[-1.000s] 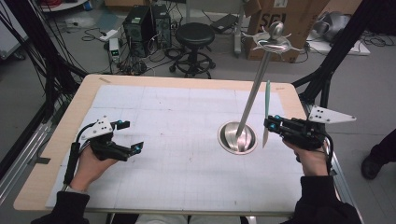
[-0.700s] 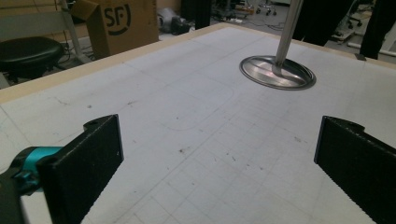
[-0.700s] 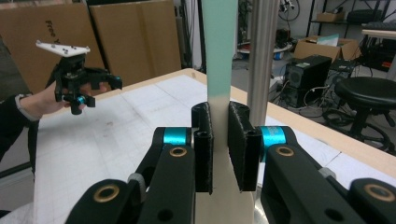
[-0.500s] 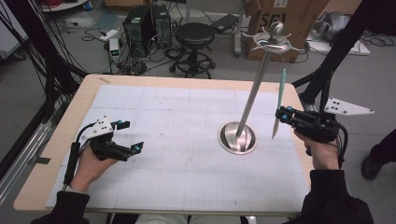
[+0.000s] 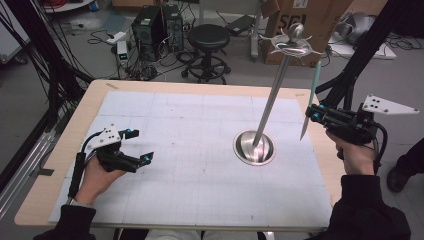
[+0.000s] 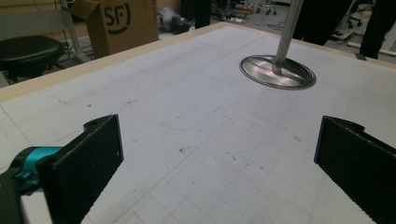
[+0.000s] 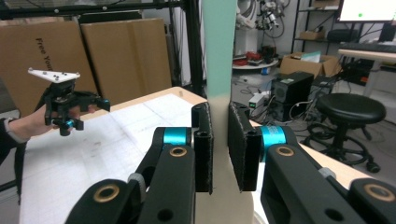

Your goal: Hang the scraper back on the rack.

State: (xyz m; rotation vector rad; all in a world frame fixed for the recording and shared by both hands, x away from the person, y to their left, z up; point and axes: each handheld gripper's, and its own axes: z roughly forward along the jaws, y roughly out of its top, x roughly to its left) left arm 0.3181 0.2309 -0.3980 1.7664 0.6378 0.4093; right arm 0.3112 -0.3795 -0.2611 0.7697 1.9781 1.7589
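Observation:
A metal stand rises from a round steel base (image 5: 254, 148) at the table's middle right; its slanted pole (image 5: 272, 100) ends in a hooked top (image 5: 293, 45). Right of the stand, above the table's right edge, my right gripper (image 5: 311, 114) is shut on a long thin stick (image 5: 312, 90), pale green above and whitish at its lower tip. In the right gripper view the stick (image 7: 219, 56) stands upright, pinched between the pads of the right gripper (image 7: 219, 149). My left gripper (image 5: 142, 145) rests open at the table's left. Nothing lies between its wide jaws, and the left gripper (image 6: 217, 140) faces the base (image 6: 278, 72).
A white gridded mat (image 5: 200, 150) covers the wooden table (image 5: 95, 95). Beyond the far edge stand a black stool (image 5: 207, 37), a cardboard box (image 5: 300, 15), computer towers (image 5: 152, 25) and floor cables. Black frame posts (image 5: 360, 55) rise at the right.
My right gripper has carried the stick up and to the right, away from the stand's pole, toward the table's right edge. The left gripper has stayed put.

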